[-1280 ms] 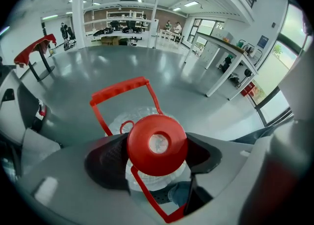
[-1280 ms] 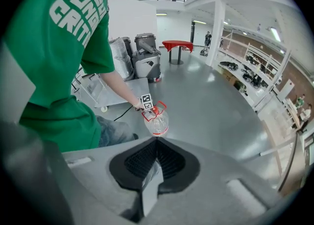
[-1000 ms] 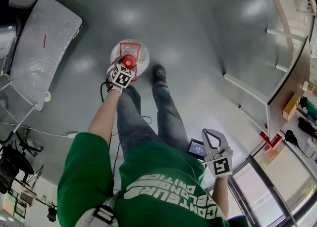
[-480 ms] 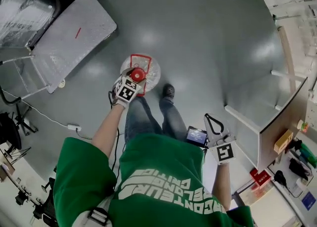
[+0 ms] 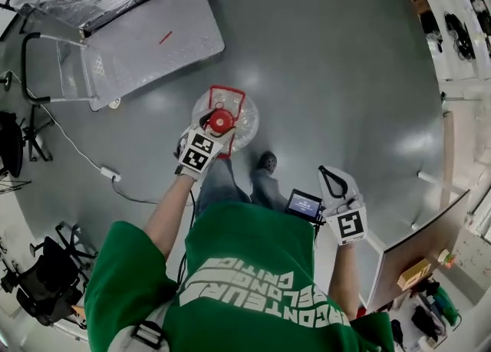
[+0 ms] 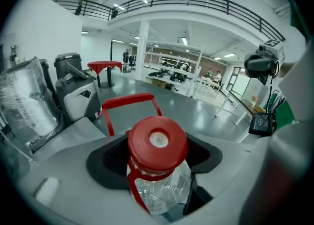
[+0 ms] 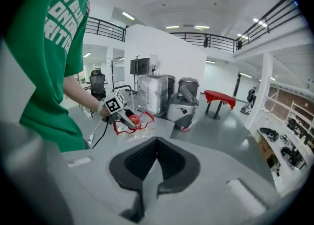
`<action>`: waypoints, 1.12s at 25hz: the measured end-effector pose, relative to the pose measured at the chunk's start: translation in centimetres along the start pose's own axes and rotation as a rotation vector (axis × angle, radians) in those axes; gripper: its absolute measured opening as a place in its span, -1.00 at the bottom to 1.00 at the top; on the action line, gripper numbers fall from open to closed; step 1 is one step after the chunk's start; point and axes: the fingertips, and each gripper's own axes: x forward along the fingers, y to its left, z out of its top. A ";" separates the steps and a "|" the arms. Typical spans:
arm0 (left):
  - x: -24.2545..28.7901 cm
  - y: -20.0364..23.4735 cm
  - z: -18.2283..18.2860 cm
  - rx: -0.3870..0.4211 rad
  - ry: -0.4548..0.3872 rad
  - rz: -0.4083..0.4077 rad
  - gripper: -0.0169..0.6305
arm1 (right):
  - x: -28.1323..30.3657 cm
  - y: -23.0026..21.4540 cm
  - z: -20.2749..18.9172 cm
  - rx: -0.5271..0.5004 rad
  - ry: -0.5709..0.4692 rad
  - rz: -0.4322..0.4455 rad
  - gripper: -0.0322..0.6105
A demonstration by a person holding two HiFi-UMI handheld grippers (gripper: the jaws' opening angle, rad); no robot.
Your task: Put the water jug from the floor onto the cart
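To your left, the flat grey cart (image 5: 153,40) stands on the floor (image 5: 330,59). Just right of it, your left hand-held gripper (image 5: 215,126) is clenched round the neck of the water jug (image 5: 241,116), right under its red cap (image 5: 221,120). The jug hangs from it over the floor, near the cart, not on it. On the right, your right hand-held gripper (image 5: 328,176) is clamped together on nothing.

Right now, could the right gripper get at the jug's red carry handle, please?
Probably yes. The handle stands free beyond the cap, since the left gripper clamps only the water jug's neck, and nothing shows between it and the right gripper. Those jaws look shut, so they would need opening first.
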 end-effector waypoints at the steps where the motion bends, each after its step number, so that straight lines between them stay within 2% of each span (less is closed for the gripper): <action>1: -0.9 0.5 0.3 0.000 -0.019 0.010 0.12 | 0.8 0.2 0.9 0.014 -0.018 0.011 -0.92; 3: -2.7 2.0 0.8 0.004 -0.053 0.030 0.12 | 2.7 0.7 2.6 0.016 -0.034 0.035 -0.92; 6: -5.5 4.7 1.4 -0.002 -0.089 0.068 0.12 | 6.0 1.6 5.8 -0.057 -0.080 0.086 -0.92; 8: -7.2 5.2 2.1 -0.032 -0.114 0.081 0.12 | 7.1 2.0 8.0 -0.085 -0.137 0.109 -0.92; 13: -10.9 7.6 3.7 -0.088 -0.196 0.110 0.11 | 10.1 3.4 11.5 -0.153 -0.159 0.146 -0.92; 15: -12.4 8.6 4.2 -0.106 -0.226 0.122 0.11 | 11.1 4.4 12.6 -0.157 -0.172 0.165 -0.92; 17: -13.8 9.4 4.5 -0.117 -0.249 0.130 0.11 | 12.0 5.4 13.5 -0.155 -0.180 0.179 -0.77; 28: -20.4 16.1 3.4 -0.107 -0.302 0.171 0.11 | 18.0 10.3 18.3 -0.148 -0.198 0.182 -0.77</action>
